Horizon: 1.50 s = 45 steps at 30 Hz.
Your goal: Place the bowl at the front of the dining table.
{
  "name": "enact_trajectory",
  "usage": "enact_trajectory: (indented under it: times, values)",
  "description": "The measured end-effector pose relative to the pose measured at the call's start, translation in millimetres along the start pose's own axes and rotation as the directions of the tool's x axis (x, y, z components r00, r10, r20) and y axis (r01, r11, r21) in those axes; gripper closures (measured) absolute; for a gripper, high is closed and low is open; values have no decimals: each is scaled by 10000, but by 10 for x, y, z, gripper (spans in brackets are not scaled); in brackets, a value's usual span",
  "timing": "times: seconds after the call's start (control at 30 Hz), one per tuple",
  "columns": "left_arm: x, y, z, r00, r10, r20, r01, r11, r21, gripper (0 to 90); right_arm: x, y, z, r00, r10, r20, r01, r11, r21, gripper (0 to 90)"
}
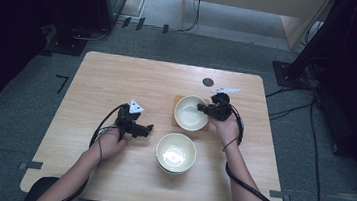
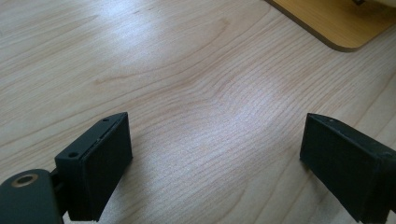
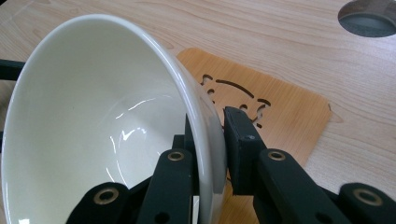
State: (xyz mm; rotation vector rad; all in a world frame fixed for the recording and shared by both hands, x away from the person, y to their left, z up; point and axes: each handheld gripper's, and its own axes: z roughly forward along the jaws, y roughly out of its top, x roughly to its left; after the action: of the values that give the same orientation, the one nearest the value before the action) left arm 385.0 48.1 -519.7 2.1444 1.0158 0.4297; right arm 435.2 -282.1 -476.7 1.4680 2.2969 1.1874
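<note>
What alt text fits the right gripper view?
The right gripper is clamped on the rim of a white bowl, one jaw inside and one outside. Behind the bowl lies a tan wooden coaster with cut-out marks on the light wooden table, which has a round hole at top right.

coaster [image 1: 206, 125] mostly hidden under bowl [image 1: 190, 113], lower bowls in stack [image 1: 176, 154] indistinct

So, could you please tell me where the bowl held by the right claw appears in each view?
High view: the held bowl sits right of centre on the wooden mat, the right claw at its rim.
Left gripper view: no bowl; a corner of the mat at top right.
Right gripper view: the bowl fills the left, its rim pinched.
Shared landmark: the mat.
</note>
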Motion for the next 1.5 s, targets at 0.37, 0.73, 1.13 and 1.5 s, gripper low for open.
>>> enact_trajectory:
  times: [0.37, 0.73, 1.13, 1.5]
  values:
    - [0, 0, 0, 10000, -3, 0, 3, 10000, -3, 88, -33, -19, 14, 9999, 106, 95, -106, 9999, -10, 808]
    - [-1, 0, 0, 10000, -5, 0, 5, 10000, -4, 88, -43, -34, 26, 9993, 88, 353, -86, 10000, -49, 818]
    - [-1, 0, 1, 10000, -12, 0, 12, 10000, -8, 88, -78, -30, 70, 9983, 413, 418, -409, 9991, -97, 825]
    - [-1, 0, 0, 10000, -5, 5, 5, 10000, -2, 88, -120, -37, 87, 9967, 657, 468, -648, 9977, -186, 829]
